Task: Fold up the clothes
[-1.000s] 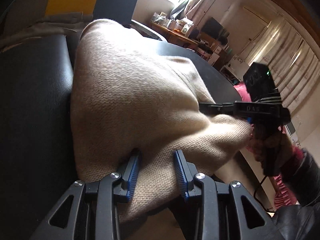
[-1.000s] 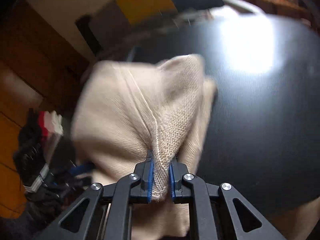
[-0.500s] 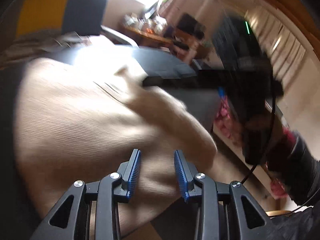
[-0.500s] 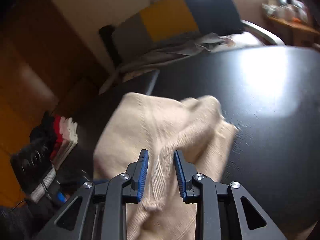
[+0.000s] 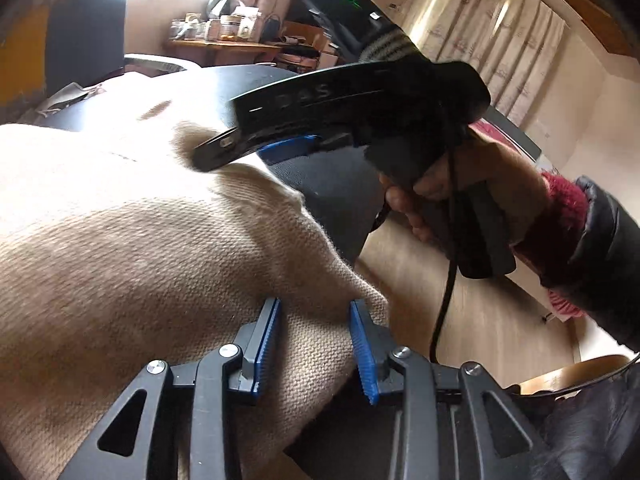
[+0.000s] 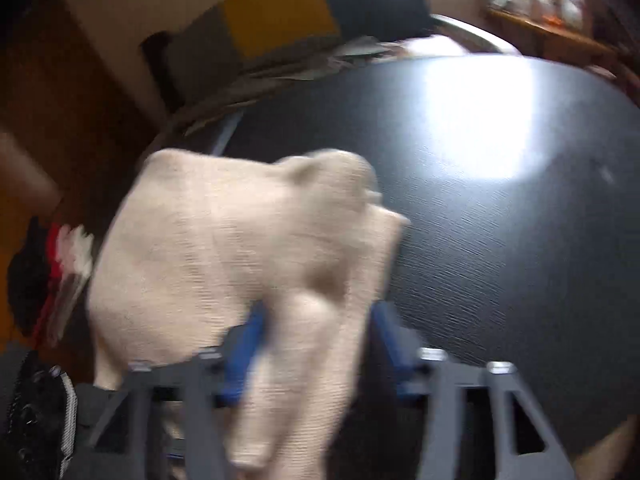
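Lying on the dark round tabletop [image 6: 500, 240], the bunched beige knitted sweater [image 5: 132, 240] fills the near edge, a fold of it pinched between the blue pads of the left gripper [image 5: 316, 344]. Beyond that fold, the right gripper [image 6: 316, 340] has its jaws opening, loose knit lying between them, unpressed. Farther off stands a yellow-and-grey cushion [image 6: 276, 12].

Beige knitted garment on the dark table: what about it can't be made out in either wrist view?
- Its kind: the beige knitted garment is bunched, and the left wrist picture's edge cuts it off.
- Its near end: motion blur in the right wrist view smears the part hanging between the opening right tongs.
- Grip: knit covers the left tongs pads, so pressure is unclear.
- Its underside: hidden against the dark table.
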